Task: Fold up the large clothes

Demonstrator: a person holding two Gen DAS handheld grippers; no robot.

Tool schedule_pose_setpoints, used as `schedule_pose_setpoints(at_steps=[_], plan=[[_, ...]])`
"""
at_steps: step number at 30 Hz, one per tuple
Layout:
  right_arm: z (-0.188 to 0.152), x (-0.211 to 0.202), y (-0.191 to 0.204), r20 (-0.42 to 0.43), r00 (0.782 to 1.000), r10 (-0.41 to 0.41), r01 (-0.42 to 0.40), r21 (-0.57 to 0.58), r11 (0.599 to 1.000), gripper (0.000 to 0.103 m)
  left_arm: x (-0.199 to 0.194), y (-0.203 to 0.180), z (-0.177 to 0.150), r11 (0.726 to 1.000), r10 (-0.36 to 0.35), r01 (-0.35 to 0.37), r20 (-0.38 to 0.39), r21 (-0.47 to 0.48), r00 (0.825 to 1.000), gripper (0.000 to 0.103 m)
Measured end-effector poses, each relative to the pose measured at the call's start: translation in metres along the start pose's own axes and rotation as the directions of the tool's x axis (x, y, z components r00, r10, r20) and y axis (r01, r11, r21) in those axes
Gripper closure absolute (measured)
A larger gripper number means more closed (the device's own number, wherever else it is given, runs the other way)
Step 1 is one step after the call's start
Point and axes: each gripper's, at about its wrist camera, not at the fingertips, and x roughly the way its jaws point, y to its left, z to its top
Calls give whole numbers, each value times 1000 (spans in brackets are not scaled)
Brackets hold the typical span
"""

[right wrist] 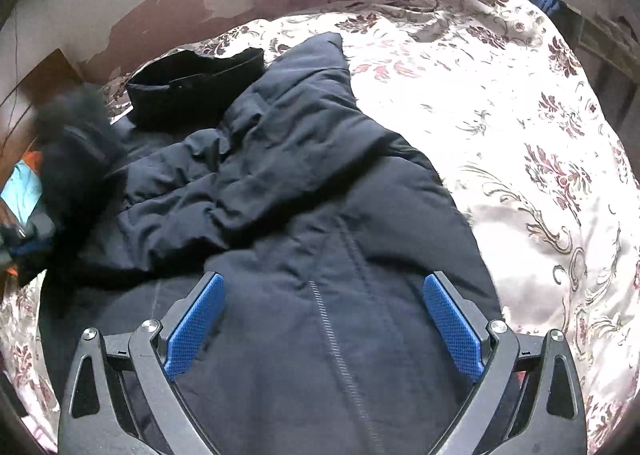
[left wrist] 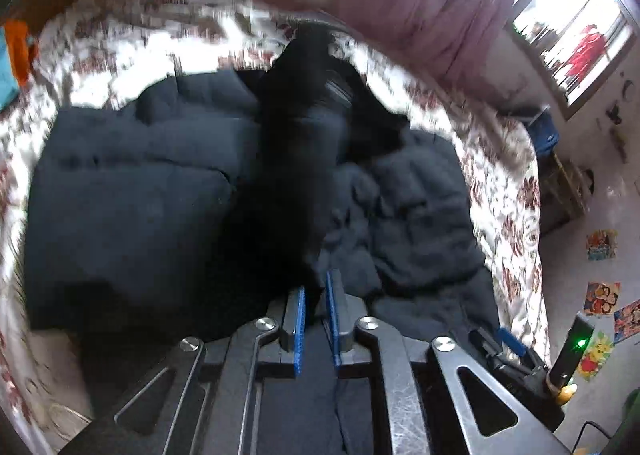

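In the left wrist view, the left gripper (left wrist: 316, 295) sits low in the middle of the frame. Its two blue pads (left wrist: 300, 319) are close together, and a dark strip of cloth runs up from the thin gap between them. It looks pinched, so the tongs are clenched on the jacket. The picture is blurry here. The big dark blue puffy jacket (left wrist: 140, 191) fills the middle of the frame, from the left side across to the right. It lies on a bedspread (left wrist: 508, 207) that is white with red flowers. A black, fuzzy part of the jacket reaches up to the top middle. A purple curtain (left wrist: 432, 7) hangs at the top, and a bright window (left wrist: 568, 27) shines in the upper right. Colourful stickers (left wrist: 602, 297) dot the wall at the lower right.

In the right wrist view, the right gripper (right wrist: 324, 323) is at the bottom of the frame. Its blue pads (right wrist: 196, 323) stand far apart, so the tongs are released and hold nothing. Under them lies the jacket (right wrist: 320, 195), with its zipper (right wrist: 336, 343) running down between the pads. One puffy sleeve (right wrist: 240, 159) lies folded across the middle, going to the upper left. A black folded garment (right wrist: 192, 87) sits near the upper left, touching the jacket. The flowery bedspread (right wrist: 520, 135) fills the right side.
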Motion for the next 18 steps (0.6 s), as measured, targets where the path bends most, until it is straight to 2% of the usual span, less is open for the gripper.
schedule_pose_setpoints(at_steps=[3, 7, 10, 11, 12, 13, 14, 15, 16, 18], plan=[[0, 2, -11, -12, 998, 64, -64, 31, 997, 5, 21, -2, -16, 1000, 8, -9, -76, -13, 997, 90], [3, 8, -13, -31, 977, 210, -208, 60, 976, 5, 34, -9, -31, 1000, 19, -20, -126, -9, 992, 88], [8, 16, 0, -62, 951, 303, -301, 36, 953, 5, 31, -11, -41, 1000, 10, -11, -143, -7, 990, 80], [10, 19, 5, -76, 939, 335, -333, 32, 942, 5, 29, -13, -43, 1000, 9, -10, -144, -5, 990, 69], [12, 24, 10, -96, 923, 373, -371, 35, 928, 5, 26, -13, -46, 1000, 9, -10, -140, -10, 990, 59], [13, 31, 18, -127, 901, 416, -413, 48, 909, 5, 21, -12, -49, 1000, 7, -10, -127, -23, 992, 28], [13, 38, 24, -151, 882, 446, -442, 63, 895, 5, 16, -11, -51, 999, 6, -10, -103, -41, 995, 14], [13, 45, 31, -171, 863, 475, -468, 81, 880, 5, 9, -9, -53, 998, -5, 1, -67, -66, 998, 14], [14, 55, 41, -194, 832, 521, -510, 108, 854, 5, 3, -5, -54, 996, -22, 17, -51, -90, 998, 14], [14, 69, 55, -229, 784, 577, -558, 149, 817, 5, -2, 5, -57, 990, -33, 24, -62, -141, 998, 13]])
